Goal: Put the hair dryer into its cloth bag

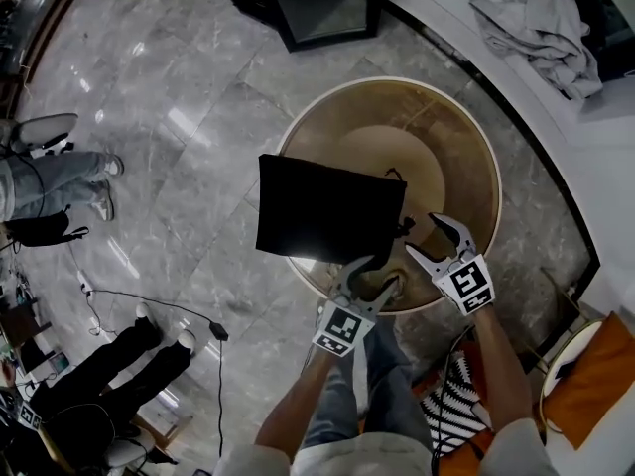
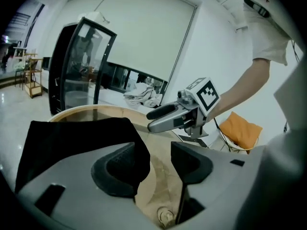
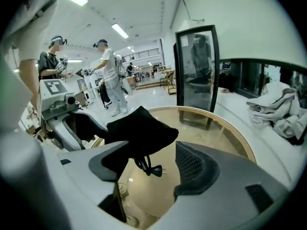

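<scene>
At the right end of the black cloth bag [image 1: 327, 211], crosswise on the round glass bench [image 1: 466, 137], a black plug [image 3: 154, 169] trails nearest the empty, wide-open right gripper [image 1: 425, 234]; the left gripper [image 1: 375, 274] gapes empty at its near edge, hair dryer unseen.

Cloth bag [image 1: 327, 211] lies on the table [image 1: 458, 152], overhanging its left rim (plug [image 3: 154, 170] at the bag's right).

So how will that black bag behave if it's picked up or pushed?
Likely floppy: the black bag is creased cloth. Pushed, it may slide off the glass table, which it overhangs. The plug trailing from it could swing or snag.
</scene>
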The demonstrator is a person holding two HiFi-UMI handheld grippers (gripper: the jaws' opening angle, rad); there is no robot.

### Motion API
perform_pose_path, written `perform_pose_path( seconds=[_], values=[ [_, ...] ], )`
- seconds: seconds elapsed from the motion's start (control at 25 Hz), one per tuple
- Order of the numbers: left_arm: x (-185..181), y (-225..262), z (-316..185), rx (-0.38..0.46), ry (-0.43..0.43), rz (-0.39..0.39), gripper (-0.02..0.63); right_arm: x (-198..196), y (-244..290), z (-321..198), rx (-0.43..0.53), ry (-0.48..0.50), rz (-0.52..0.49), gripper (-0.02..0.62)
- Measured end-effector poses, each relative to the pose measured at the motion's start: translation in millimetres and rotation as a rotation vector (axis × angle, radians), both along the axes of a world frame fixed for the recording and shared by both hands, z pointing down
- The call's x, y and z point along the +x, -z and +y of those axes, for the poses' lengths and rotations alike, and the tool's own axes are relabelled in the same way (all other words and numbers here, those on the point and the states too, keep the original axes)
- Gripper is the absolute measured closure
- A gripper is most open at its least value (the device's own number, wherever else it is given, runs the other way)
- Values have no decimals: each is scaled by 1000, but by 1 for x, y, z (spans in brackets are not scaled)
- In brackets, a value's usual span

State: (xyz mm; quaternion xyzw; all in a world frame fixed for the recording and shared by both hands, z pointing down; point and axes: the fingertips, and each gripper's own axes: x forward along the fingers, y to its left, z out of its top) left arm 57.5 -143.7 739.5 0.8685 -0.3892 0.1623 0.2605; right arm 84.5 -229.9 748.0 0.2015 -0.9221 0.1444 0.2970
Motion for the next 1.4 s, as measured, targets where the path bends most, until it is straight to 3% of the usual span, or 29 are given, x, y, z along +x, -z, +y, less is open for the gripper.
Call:
perform_pose_path(
  seconds=[0.12, 0.2, 0.28, 0.4, 0.52, 0.64, 0.8, 0.96, 1.4],
  values=[
    [-10, 22, -5, 49, 50, -31, 377, 5, 28, -1, 23, -85, -49, 292],
    [-14, 41, -9, 78, 70, -49, 383, 5, 52, 0, 41, -120, -74, 338],
    [-19, 64, -15, 114, 91, -70, 440, 3, 79, 0, 71, -147, -100, 388],
    [-28, 101, -27, 169, 131, -102, 541, 3, 126, -7, 133, -209, -144, 510],
    [-46, 143, -44, 232, 185, -114, 572, -2, 177, -23, 205, -266, -218, 566],
    [-60, 188, -46, 264, 232, -87, 577, -2, 225, -23, 224, -292, -275, 569],
    [-69, 240, -26, 277, 233, -35, 577, -5, 275, -1, 223, -304, -313, 569],
    [-82, 281, -20, 325, 267, -30, 577, -9, 316, 5, 263, -296, -341, 569],
    [-91, 428, -23, 557, 325, -48, 577, 2, 420, 37, 424, -259, -312, 569]
  ],
)
